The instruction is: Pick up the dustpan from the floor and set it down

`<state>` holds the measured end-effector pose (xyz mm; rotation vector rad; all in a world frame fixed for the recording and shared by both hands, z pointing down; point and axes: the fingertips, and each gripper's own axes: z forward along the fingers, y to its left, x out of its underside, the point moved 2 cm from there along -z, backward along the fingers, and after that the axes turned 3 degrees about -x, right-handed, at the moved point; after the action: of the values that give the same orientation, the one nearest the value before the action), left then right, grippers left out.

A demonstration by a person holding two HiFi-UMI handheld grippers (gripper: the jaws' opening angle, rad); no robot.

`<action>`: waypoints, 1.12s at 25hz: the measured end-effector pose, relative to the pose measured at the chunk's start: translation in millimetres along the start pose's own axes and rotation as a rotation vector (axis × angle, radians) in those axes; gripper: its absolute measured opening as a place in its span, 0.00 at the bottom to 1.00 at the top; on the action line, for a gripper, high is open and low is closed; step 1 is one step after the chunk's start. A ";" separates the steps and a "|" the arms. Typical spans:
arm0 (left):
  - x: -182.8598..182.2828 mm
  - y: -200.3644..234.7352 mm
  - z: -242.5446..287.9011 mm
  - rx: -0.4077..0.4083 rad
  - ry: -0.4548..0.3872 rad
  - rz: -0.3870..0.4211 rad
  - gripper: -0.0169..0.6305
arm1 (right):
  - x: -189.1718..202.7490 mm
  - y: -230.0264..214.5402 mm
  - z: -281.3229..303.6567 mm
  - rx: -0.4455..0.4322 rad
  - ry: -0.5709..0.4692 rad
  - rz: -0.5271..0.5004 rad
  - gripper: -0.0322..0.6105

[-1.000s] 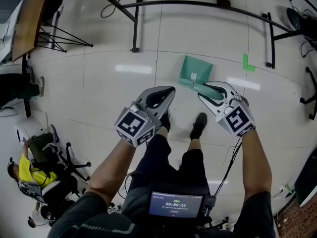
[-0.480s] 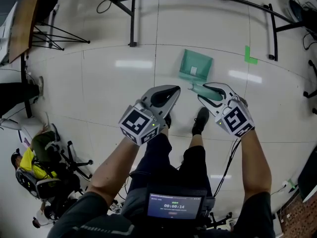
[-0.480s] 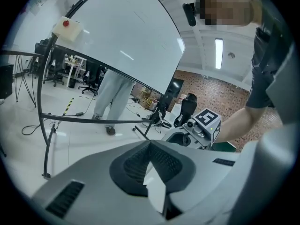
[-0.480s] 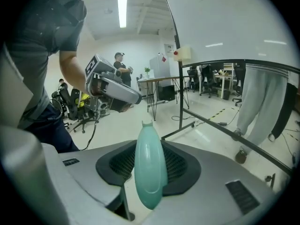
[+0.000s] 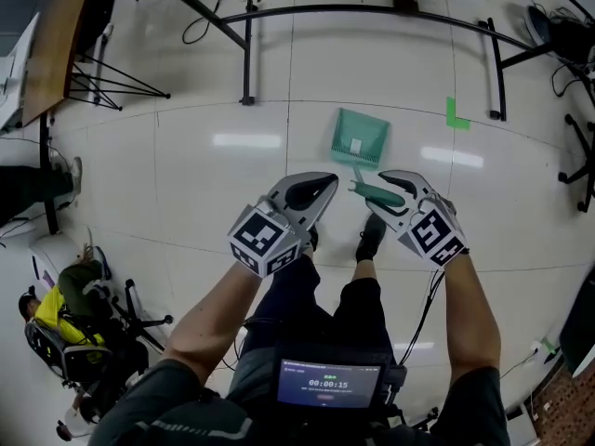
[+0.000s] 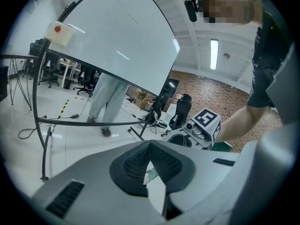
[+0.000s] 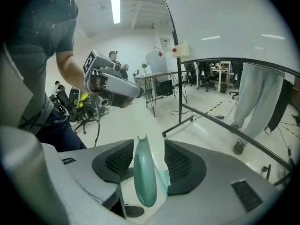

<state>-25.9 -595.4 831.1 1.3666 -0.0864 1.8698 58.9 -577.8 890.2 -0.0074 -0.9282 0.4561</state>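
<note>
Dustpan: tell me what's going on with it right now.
A person holds tongs in each hand. The right tongs sit around the handle of the green dustpan. Their jaws have just been opening: a gap shows on each side of the handle, so the pads are not pressing on it. The pan end appears to rest on the white floor. The left tongs are shut, empty and held alongside.

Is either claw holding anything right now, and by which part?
Nothing is gripped. The right gripper has just been opening its jaws; the dustpan handle stands unclamped between them. The left gripper is empty.
</note>
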 end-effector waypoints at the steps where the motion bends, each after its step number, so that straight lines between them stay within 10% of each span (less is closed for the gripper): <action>1: -8.2 -4.8 -6.9 0.006 -0.005 0.002 0.07 | -11.9 3.3 -8.4 0.012 -0.012 0.003 0.41; 17: -262.0 -183.9 -221.2 0.068 -0.254 0.173 0.07 | -331.5 143.4 -273.5 0.244 -0.401 -0.088 0.20; 28: -334.9 -290.7 -316.3 0.055 -0.391 0.245 0.07 | -411.0 235.7 -381.6 0.338 -0.581 -0.062 0.08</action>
<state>-55.1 -431.7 312.5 1.8131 -0.4197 1.7820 55.2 -450.1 295.4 0.4823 -1.4031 0.5651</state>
